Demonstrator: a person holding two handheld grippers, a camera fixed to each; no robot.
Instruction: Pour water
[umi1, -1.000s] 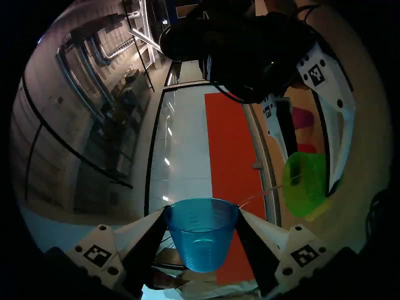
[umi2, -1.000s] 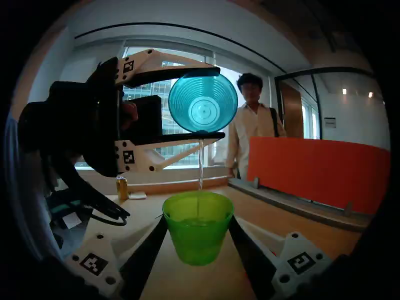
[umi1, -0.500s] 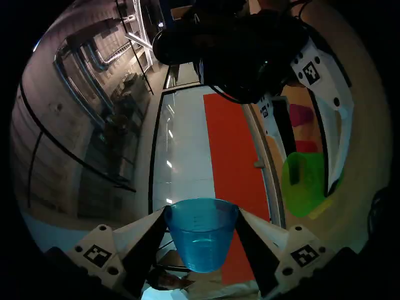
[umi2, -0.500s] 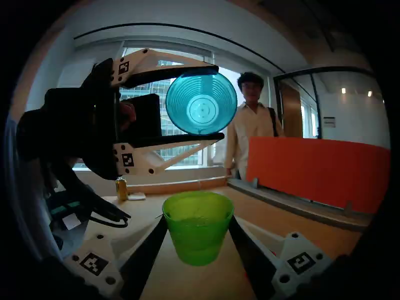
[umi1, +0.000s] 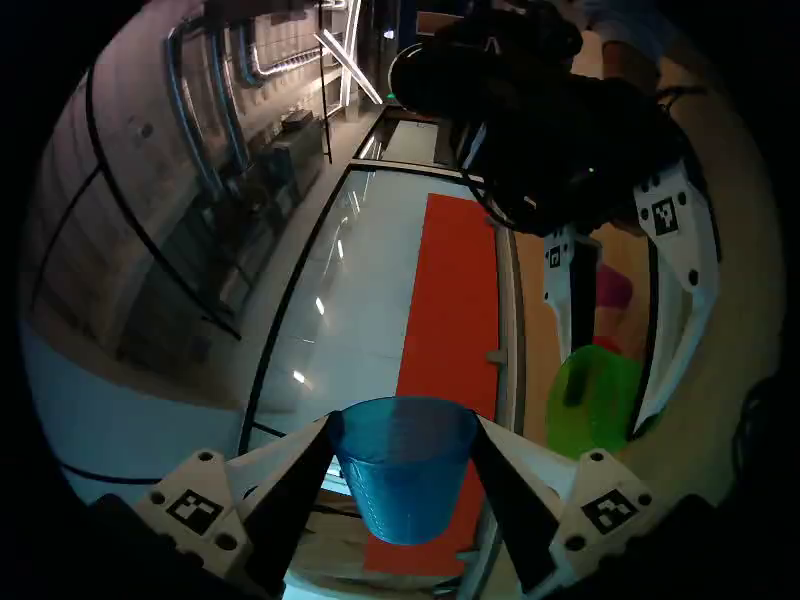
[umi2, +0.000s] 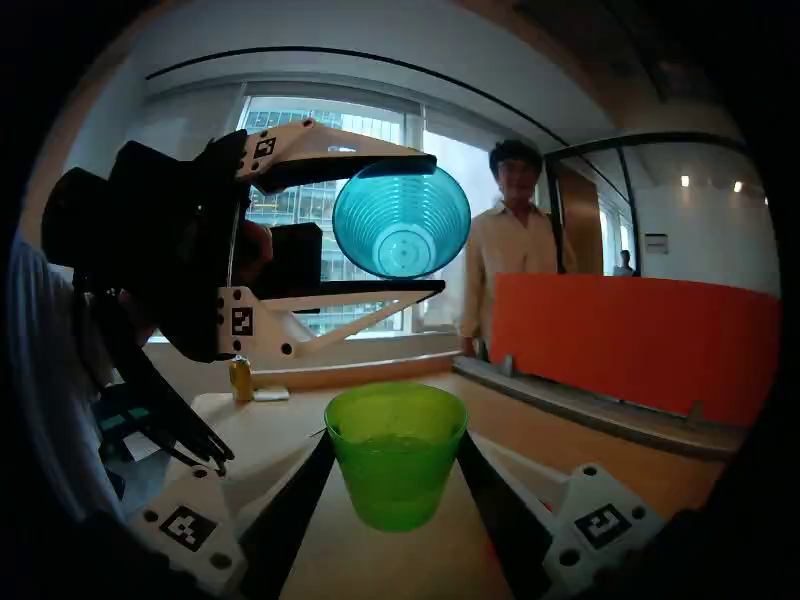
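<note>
Right gripper view: a wide window (umi2: 350, 115) runs along the far wall, with an orange partition (umi2: 640, 340) to its right, standing along the edge of the wooden table (umi2: 560, 420). A person (umi2: 510, 260) in a light shirt stands between window and partition.

My left gripper (umi2: 438, 224) sits high in this view, turned on its side so one finger lies above the other. Both fingers press on the blue cup (umi2: 402, 220) — clamped. The cup lies roughly horizontal, its mouth facing the right camera and its ribbed inside and base visible. It hangs above the green cup (umi2: 396, 470) and well apart from it.

My right gripper (umi2: 396, 445) is clamped on the green cup, one finger on each side of its wall. The cup is upright, low over the table, and a liquid line shows through its wall partway up.

In the left gripper view, the blue cup is gripped between that gripper's two fingers at bottom centre. The green cup is off to the right, mouth toward the camera.

A small yellow can (umi2: 241, 379) stands at the table's far edge, below the window.
</note>
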